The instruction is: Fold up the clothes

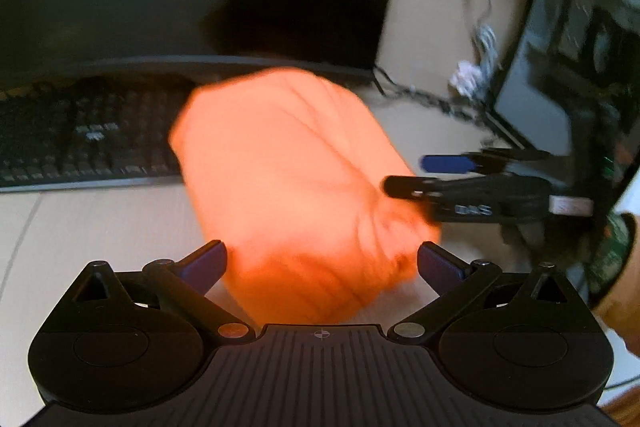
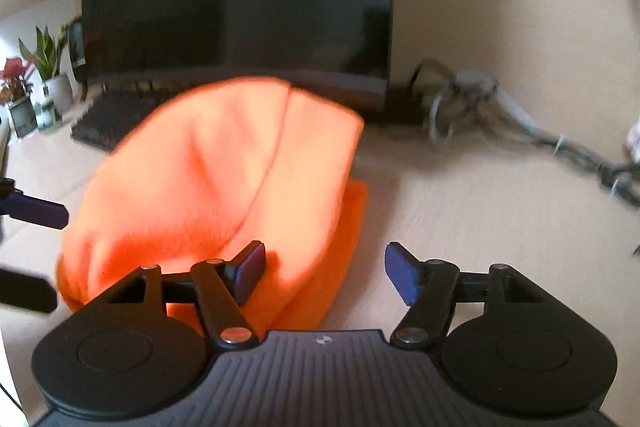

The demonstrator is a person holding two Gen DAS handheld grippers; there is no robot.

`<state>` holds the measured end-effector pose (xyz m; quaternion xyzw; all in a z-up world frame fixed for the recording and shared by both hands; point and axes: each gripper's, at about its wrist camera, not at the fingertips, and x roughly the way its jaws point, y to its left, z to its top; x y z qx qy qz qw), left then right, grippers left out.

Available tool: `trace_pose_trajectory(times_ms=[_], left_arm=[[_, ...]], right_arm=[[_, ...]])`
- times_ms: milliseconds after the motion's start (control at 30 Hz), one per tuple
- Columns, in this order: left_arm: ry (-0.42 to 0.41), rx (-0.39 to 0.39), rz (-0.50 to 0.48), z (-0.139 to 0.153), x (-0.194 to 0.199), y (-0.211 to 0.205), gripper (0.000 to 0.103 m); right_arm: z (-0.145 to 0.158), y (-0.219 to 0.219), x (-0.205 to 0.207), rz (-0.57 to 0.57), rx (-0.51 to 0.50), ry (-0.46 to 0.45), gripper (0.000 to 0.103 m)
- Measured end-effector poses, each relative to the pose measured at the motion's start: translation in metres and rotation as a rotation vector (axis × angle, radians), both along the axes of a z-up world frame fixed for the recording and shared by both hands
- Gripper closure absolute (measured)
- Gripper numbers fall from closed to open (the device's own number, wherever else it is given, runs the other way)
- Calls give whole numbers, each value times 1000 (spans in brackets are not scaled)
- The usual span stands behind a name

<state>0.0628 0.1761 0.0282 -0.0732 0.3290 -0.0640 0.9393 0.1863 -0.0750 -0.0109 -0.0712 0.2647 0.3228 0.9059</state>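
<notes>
Folded orange fleece garment (image 2: 224,179) is lying on the pale desk (image 2: 460,211), before the black keyboard (image 1: 80,135). Left gripper (image 1: 322,261) and right gripper (image 2: 325,273) are standing wide, gripping nothing. Fold looking laid; next probably squaring the bundle.

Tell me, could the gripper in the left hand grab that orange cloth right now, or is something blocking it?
Probably yes. The left gripper is open, and the folded orange cloth lies on the desk directly ahead of its fingers, with nothing between. The right gripper hovers at the cloth's far side, open, holding nothing.
</notes>
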Motion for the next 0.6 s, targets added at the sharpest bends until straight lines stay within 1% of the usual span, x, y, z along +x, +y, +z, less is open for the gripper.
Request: trace_pose_trajectory(times_ms=[67, 133, 167, 200, 267, 300, 367, 467, 500, 600], left_arm=[[-13, 10, 32, 4, 10, 2, 0], [-20, 23, 68, 7, 22, 4, 0], [-19, 27, 80, 9, 27, 3, 0], [-17, 32, 92, 11, 31, 3, 0], [-17, 33, 92, 13, 35, 1, 0], [-19, 35, 87, 15, 35, 0, 0], [-22, 36, 76, 15, 35, -1, 0], [-26, 30, 63, 16, 39, -4, 0], [-35, 28, 60, 17, 41, -4, 0], [-61, 22, 38, 23, 51, -6, 0]], right_arm=[[9, 7, 5, -16, -3, -55, 35], [5, 20, 23, -52, -37, -59, 35], [-1, 28, 34, -56, -66, -40, 33], [-10, 34, 42, -50, -96, -22, 29], [-29, 44, 55, -37, -150, 2, 24], [-32, 46, 56, -37, -166, -11, 20], [-27, 44, 46, -44, -194, -85, 20], [-14, 29, 22, -54, -215, -197, 20], [-11, 21, 13, -48, -201, -201, 20], [-6, -3, -10, -1, -121, -146, 20]])
